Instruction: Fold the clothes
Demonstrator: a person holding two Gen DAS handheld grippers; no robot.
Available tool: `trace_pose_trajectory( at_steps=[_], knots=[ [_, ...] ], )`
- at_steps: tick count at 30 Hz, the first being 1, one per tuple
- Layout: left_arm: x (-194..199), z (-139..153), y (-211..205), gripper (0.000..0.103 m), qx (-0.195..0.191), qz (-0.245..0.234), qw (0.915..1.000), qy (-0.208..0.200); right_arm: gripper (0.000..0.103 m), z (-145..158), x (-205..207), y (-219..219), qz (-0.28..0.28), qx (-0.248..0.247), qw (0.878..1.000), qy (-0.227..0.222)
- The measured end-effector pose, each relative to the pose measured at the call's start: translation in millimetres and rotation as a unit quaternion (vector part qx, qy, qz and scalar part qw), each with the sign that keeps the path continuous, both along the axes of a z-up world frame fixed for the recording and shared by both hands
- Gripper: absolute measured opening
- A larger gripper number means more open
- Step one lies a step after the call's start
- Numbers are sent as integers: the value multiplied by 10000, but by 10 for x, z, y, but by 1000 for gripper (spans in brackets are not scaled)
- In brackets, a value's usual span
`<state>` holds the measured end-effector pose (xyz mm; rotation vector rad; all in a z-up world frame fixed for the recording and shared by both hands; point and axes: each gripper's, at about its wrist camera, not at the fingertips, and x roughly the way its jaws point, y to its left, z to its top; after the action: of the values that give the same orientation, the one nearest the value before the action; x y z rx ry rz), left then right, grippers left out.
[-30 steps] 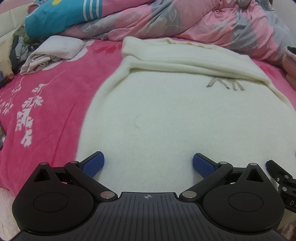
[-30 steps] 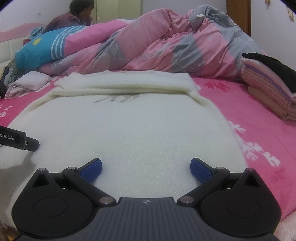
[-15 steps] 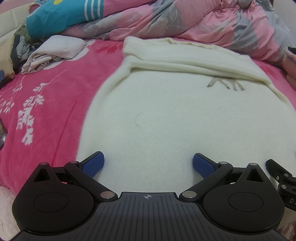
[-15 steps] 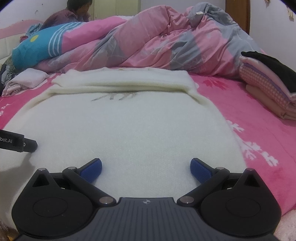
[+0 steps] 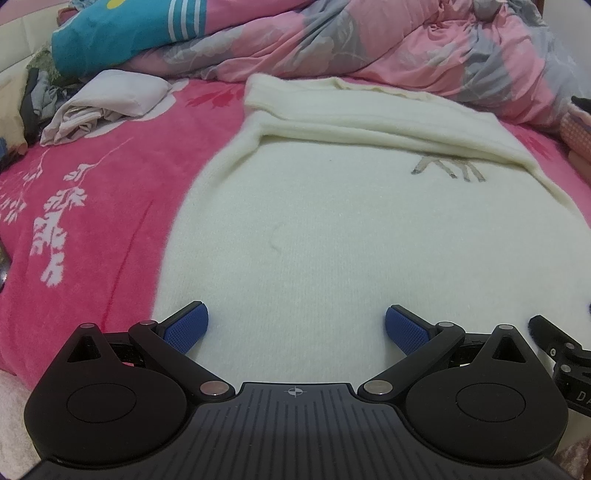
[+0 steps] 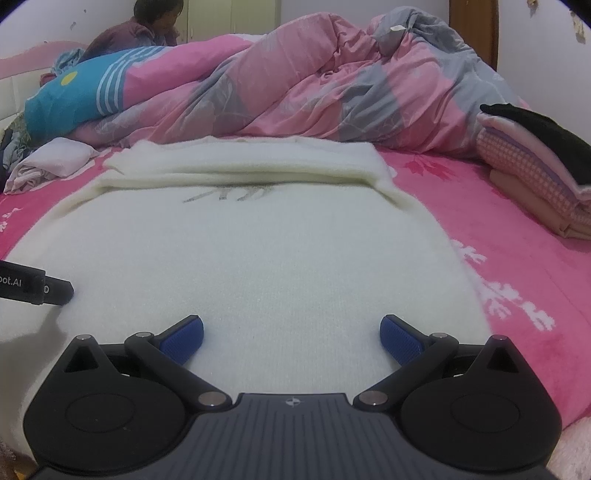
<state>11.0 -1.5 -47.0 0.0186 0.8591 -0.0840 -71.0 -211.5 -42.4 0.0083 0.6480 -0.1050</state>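
Little has shifted since a second ago: both of my views creep slightly nearer the garment and the right one tilts up a touch, so I read this as lining up, not grasping.

Largest first: the pink bedspread (image 5: pixel 92 206) covers the bed, with a bunched pink-and-grey duvet (image 6: pixel 332 85) along the far side. On it the cream sweater (image 5: pixel 332 229) lies flat, filling the near middle of both views, its far part already folded over into a thick band (image 6: pixel 243 162). A stack of folded clothes (image 6: pixel 532 173) sits far right, and a crumpled pale garment (image 5: pixel 107 103) far left. A person (image 6: pixel 147 26) sits beyond the duvet.

My left gripper (image 5: pixel 296 325) hangs over the sweater's near left portion, blue pads spread wide, gripping nothing. My right gripper (image 6: pixel 291 334) matches it over the near right portion, equally wide and empty. Whether the pads touch the knit I cannot quite tell, since the hem lies below both views.

Next, I judge, comes pinching the near hem at both corners.
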Motion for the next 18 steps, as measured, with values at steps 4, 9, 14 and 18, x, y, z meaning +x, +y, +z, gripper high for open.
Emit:
trace_pose_trajectory(
  at_steps=[4,9,14,18],
  knots=[
    [-12,-3,-5,103,1,0,10000,-24,103,-2,-2,0,-6,3,10000,-3],
    [-15,-7,-12,103,19,0,10000,-41,103,-3,3,-6,-6,3,10000,10],
    [-20,-8,-18,103,38,-5,10000,-57,103,6,8,-14,-9,11,10000,59],
    [-34,-19,-13,103,49,-23,9999,-114,103,6,7,-12,-5,-1,10000,63]
  ],
)
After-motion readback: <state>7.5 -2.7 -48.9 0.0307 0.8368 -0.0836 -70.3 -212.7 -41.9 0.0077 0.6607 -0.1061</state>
